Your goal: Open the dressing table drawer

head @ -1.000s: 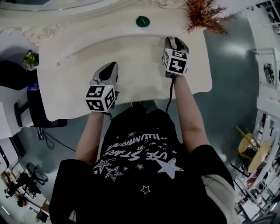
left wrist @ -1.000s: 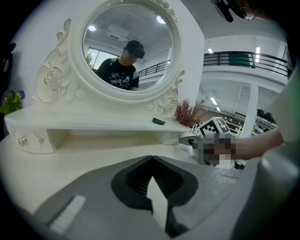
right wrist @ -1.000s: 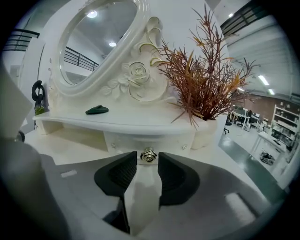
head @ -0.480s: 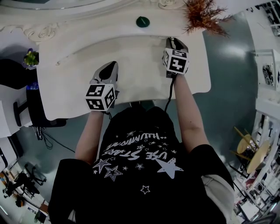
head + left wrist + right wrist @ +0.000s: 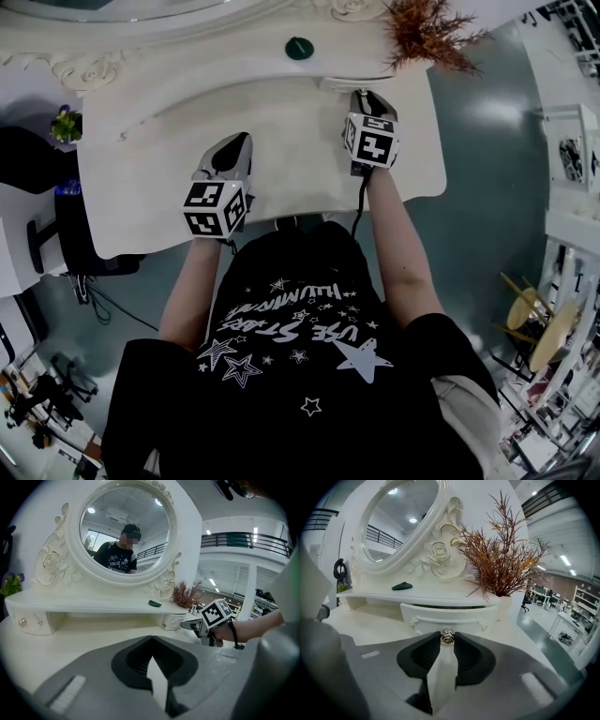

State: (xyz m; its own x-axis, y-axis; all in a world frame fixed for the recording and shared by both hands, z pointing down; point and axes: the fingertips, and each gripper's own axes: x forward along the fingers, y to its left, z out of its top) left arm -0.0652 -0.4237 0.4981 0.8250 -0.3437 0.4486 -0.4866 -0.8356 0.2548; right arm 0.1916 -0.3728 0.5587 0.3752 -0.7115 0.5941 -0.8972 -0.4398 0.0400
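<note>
The white dressing table (image 5: 150, 169) has a small drawer (image 5: 447, 615) under its right shelf end, standing slightly pulled out with a dark gap above its front. My right gripper (image 5: 447, 639) is shut on the drawer's round metal knob (image 5: 447, 635). In the head view the right gripper (image 5: 364, 96) reaches the drawer (image 5: 340, 83) at the back right. My left gripper (image 5: 233, 148) hovers over the tabletop's middle left, shut with nothing in it (image 5: 151, 641). From the left gripper view, the right gripper (image 5: 193, 626) shows against the drawer (image 5: 172, 620).
A dried reddish plant (image 5: 499, 559) stands on the shelf right above the drawer. A small green object (image 5: 299, 47) lies on the shelf's middle. The oval mirror (image 5: 126, 531) rises behind. Another small drawer (image 5: 28, 623) sits at the left end, near a purple-flowered plant (image 5: 66, 125).
My right gripper has drawn back toward the person with the knob in it, and the drawer has slid out a little. The left gripper has stayed put.
</note>
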